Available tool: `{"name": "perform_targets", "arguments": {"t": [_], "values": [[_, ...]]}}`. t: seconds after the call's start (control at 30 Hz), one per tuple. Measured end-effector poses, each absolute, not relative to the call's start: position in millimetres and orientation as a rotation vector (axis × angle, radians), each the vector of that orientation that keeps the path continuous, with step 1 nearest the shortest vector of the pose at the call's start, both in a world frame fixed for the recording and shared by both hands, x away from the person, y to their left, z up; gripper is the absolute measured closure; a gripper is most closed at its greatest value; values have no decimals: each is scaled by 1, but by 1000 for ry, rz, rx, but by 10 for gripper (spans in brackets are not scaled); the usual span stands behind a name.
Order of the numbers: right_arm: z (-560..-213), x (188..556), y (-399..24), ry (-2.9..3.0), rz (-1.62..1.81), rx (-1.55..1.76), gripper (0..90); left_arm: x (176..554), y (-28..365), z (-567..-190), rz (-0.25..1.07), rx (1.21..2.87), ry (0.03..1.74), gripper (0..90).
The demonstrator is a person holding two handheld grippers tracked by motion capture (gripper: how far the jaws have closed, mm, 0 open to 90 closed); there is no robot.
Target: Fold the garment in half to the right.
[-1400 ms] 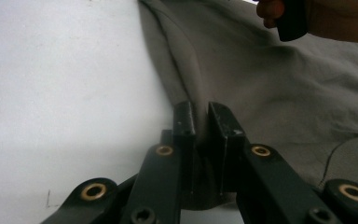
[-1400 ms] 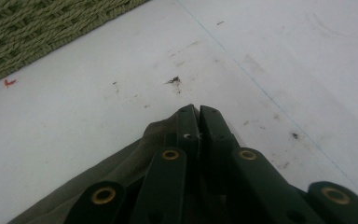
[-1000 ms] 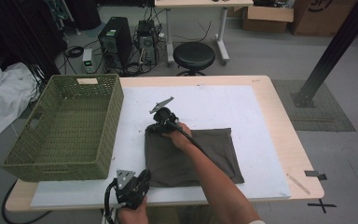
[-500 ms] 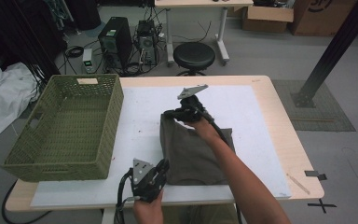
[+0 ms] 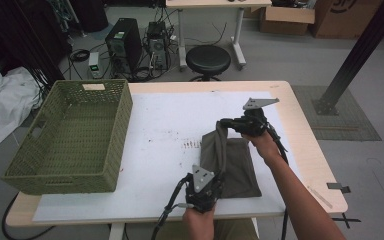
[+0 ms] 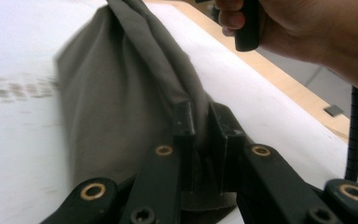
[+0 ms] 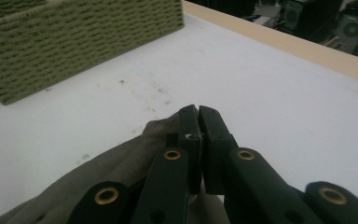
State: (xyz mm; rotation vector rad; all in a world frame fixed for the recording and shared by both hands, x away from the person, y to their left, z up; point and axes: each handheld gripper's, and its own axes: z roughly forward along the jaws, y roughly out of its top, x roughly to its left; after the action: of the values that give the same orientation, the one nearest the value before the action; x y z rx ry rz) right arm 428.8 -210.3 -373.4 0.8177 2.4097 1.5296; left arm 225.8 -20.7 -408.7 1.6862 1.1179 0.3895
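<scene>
While clamped on the brown cloth (image 5: 230, 160), both hand-held grippers lift its edge.

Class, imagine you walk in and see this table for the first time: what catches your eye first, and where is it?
A dark grey cloth is stretched and lifted off the white mat between the right gripper at its far end and the left gripper at its near end, both clamped on it. A big green woven basket stands at the table's left.

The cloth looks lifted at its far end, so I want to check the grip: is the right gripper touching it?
Touching. The right gripper view shows the right gripper shut on a fold of the cloth.
</scene>
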Motion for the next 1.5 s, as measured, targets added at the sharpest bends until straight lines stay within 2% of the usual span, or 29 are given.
{"name": "perform_targets", "arguments": {"t": [0.23,0.7,0.73,0.77,0.9,0.93,1.0,1.1,1.33,1.5], "values": [[-386,426,-246,2371,1499,906,885,233,-50,-417,350,1711,1101,815],[-408,427,-270,2353,1443,994,878,245,-75,-434,294,1739,1098,796],[-409,426,-271,2344,1441,1005,873,246,-74,-433,305,1733,1107,754],[-409,426,-272,2331,1437,1015,828,248,-73,-432,314,1730,1117,652],[-406,422,-286,2245,1459,1121,600,255,-56,-428,338,1697,1168,389],[-405,420,-289,2233,1451,1139,565,257,-49,-426,360,1688,1180,346],[-401,408,-297,2187,1437,1153,535,261,-34,-423,395,1658,1201,255],[-396,383,-304,2145,1394,1126,522,265,-11,-420,451,1630,1237,166],[-396,332,-296,2163,1341,1031,559,275,52,-419,536,1571,1347,161],[-407,309,-274,2290,1351,965,740,279,77,-421,564,1570,1371,161]]}}
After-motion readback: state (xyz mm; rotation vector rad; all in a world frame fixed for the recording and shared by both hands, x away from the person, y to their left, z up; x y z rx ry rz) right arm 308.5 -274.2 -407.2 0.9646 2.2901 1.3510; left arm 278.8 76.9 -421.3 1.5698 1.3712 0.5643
